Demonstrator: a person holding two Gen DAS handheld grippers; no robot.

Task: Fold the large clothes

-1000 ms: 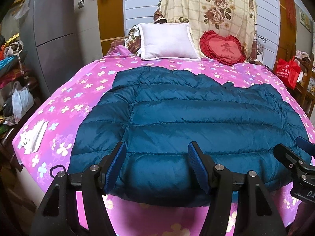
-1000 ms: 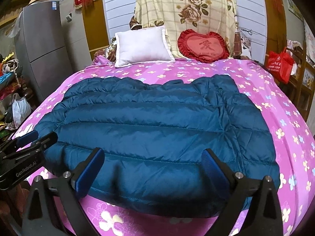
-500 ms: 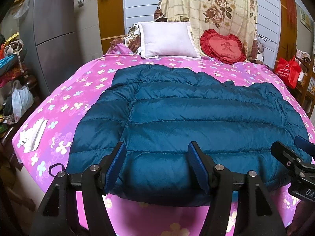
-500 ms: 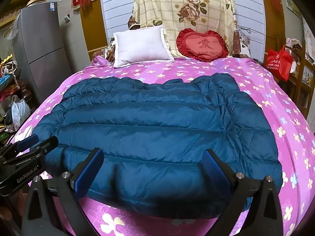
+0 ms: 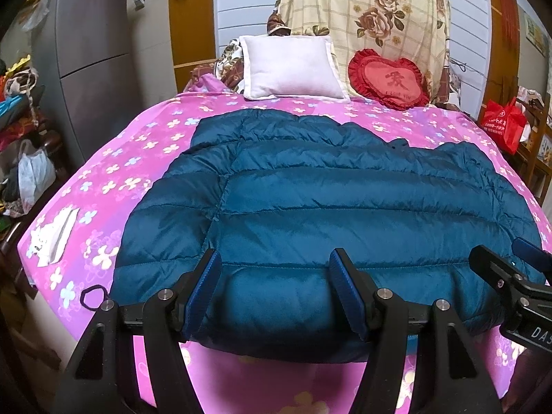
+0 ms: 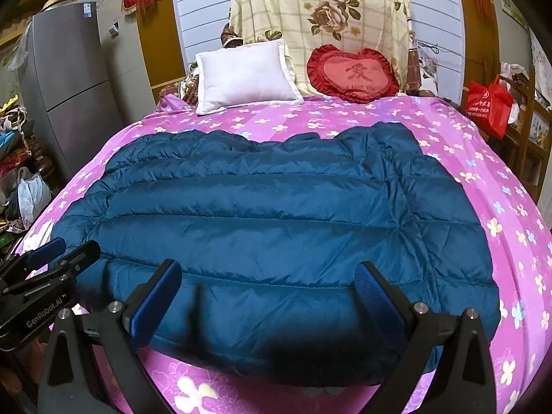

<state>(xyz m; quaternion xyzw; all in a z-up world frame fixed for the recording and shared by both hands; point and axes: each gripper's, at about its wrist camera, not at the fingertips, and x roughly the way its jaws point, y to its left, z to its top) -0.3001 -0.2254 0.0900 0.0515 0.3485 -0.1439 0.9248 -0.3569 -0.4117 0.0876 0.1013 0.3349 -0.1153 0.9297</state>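
Note:
A teal quilted down jacket (image 5: 327, 200) lies spread flat across the pink flowered bed (image 5: 114, 172), its hem at the near edge. It also shows in the right wrist view (image 6: 262, 227). My left gripper (image 5: 276, 289) is open, its blue pads just above the near hem, left of centre. My right gripper (image 6: 269, 293) is open wide over the near hem further right. Each gripper shows at the edge of the other's view: the right gripper (image 5: 507, 276) and the left gripper (image 6: 51, 262). Neither holds cloth.
A white pillow (image 5: 289, 65) and a red heart cushion (image 5: 390, 82) lean at the bed's head. A grey fridge (image 5: 89, 69) and bags stand left. A red bag (image 5: 503, 124) sits on a shelf at right. White paper (image 5: 55, 234) lies on the bed's left corner.
Both grippers have drawn back and risen slightly, so the jacket sits a little further away in view. The jacket has not moved and both grippers stay open.

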